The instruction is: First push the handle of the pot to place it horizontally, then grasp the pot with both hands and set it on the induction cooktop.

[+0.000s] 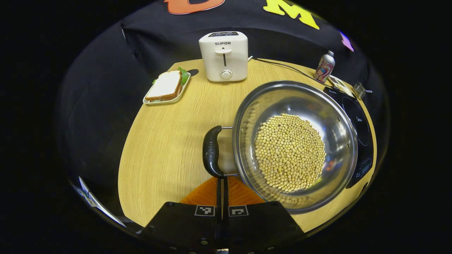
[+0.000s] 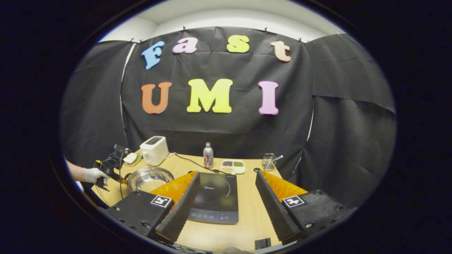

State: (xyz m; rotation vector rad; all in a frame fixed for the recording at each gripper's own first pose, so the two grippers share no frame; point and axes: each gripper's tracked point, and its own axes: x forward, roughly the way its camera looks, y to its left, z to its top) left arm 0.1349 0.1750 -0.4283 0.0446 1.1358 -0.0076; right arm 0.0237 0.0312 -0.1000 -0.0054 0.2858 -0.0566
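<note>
- The left gripper (image 1: 222, 183) had its two fingers pressed together with no visible gap and nothing between them; their tips sat at, possibly touching, the near end of the pot handle (image 1: 212, 151).
- That black handle lay crosswise ahead of the fingertips, joined to the left rim of the pot (image 1: 335, 120). Judged from this, the handle push was under way or about finished; whether the handle had reached horizontal could not be confirmed.
- The pot, a steel bowl-shaped vessel holding a bed of pale beans (image 1: 289, 151), stood on the wooden table (image 1: 169, 141), just right of the left fingers, its far side against or overlapping the edge of the induction cooktop (image 1: 360, 127).
- The right gripper (image 2: 226, 208) was wide open and held nothing. In the right gripper view the cooktop (image 2: 215, 197) lay between its fingers, and the pot (image 2: 150, 178) sat beyond the left-hand finger, well apart from the tips.
- In the same view a gloved hand (image 2: 93, 174) held the other gripper at the pot's far-left side.
- Remaining, by assessment: confirm handle position, grasp the pot with both grippers, lift it and set it squarely on the cooktop. No two-handed grasp was established.
- Bystanding items: toaster (image 1: 224, 56), sandwich tray (image 1: 167, 88), bottle (image 1: 324, 67).
</note>
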